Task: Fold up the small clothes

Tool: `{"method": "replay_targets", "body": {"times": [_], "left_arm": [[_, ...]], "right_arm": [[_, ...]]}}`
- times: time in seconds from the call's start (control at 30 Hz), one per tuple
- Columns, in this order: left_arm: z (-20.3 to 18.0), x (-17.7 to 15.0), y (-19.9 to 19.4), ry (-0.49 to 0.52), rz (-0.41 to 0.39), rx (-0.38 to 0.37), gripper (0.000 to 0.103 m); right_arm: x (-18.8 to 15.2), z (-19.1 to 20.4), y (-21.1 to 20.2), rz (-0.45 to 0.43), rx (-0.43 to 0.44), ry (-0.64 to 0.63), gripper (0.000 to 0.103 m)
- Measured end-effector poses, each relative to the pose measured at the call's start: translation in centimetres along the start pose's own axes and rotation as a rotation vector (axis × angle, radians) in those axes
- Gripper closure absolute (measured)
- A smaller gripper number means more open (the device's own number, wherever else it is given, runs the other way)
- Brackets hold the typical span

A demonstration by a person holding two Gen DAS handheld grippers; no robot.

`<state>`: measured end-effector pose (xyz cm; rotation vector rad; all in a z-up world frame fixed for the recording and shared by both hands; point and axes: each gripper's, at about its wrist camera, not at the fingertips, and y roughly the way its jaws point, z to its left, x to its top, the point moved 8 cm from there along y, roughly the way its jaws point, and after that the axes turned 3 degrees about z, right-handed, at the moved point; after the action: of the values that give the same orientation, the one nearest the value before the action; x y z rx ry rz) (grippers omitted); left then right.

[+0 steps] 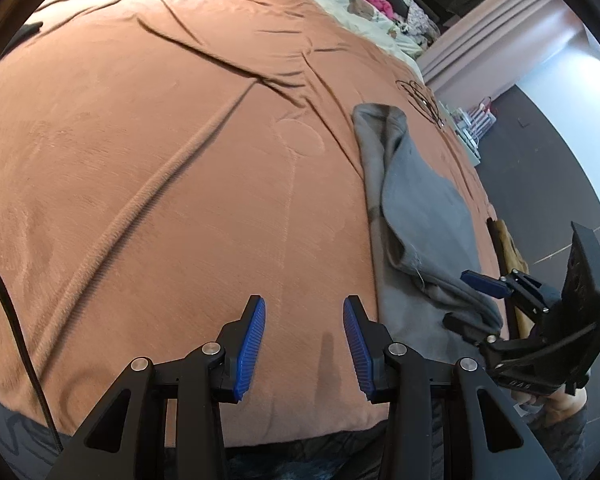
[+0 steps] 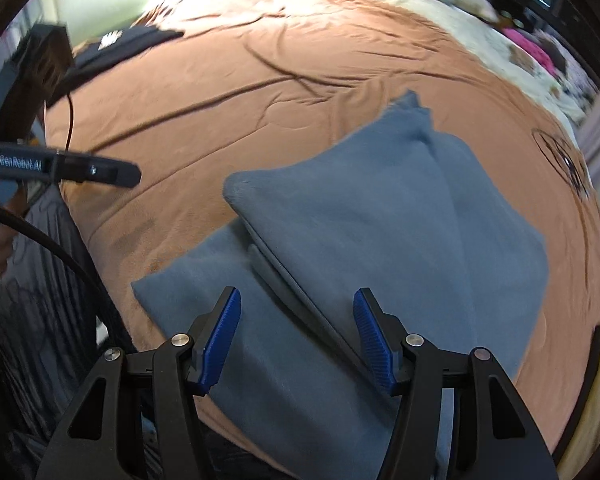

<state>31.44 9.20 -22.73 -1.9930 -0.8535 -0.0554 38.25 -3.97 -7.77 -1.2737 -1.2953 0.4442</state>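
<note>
Two grippers hang over a bed spread with a rust-brown blanket (image 1: pixel 148 152), and one grey garment (image 2: pixel 380 216) lies on it near the bed's near edge. From the right wrist view the garment is folded over on itself, an upper layer lying across a lower one; its long axis runs from the near left corner up toward the far right, where a small point of cloth sticks out. The right gripper (image 2: pixel 296 340) hovers above the fold line with its blue pads (image 2: pixel 220 344) apart and nothing pinched between them. That view also shows a black garment (image 2: pixel 116 46) far off at the bed's left, which the other camera barely catches. The left wrist view shows the left gripper (image 1: pixel 304 344), its jaws apart over bare blanket just left of the grey cloth, and the right gripper (image 1: pixel 472 300) from the side, seemingly resting against the cloth's rumpled near end
</note>
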Motion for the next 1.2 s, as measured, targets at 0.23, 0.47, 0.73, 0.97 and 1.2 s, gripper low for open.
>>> {"method": "replay_targets", "body": {"times": [0.23,0.47,0.73,0.97,1.2], "left_arm": [[1.0,0.9,0.1,-0.022,-0.002,0.011,0.060],[-0.4,1.7,0.9,-0.006,0.006,0.014,0.060],[-3.5,2.9,2.3,0.050,0.021,0.014,0.060],[-6.0,4.8,4.3,0.092,0.036,0.029,0.060],[-7.6,6.8,6.8,0.123,0.055,0.055,0.060]], "right_arm": [[1.3,0.5,2.4,0.041,-0.050,-0.081,0.086],[2.0,-1.9,-0.2,-0.031,-0.022,-0.018,0.096],[0.9,-8.2,-3.9,-0.126,-0.002,0.149,0.097],[-1.5,-12.9,-4.6,-0.193,0.036,0.305,0.097],[-3.3,-18.3,-2.5,-0.237,0.075,0.474,0.097]]}}
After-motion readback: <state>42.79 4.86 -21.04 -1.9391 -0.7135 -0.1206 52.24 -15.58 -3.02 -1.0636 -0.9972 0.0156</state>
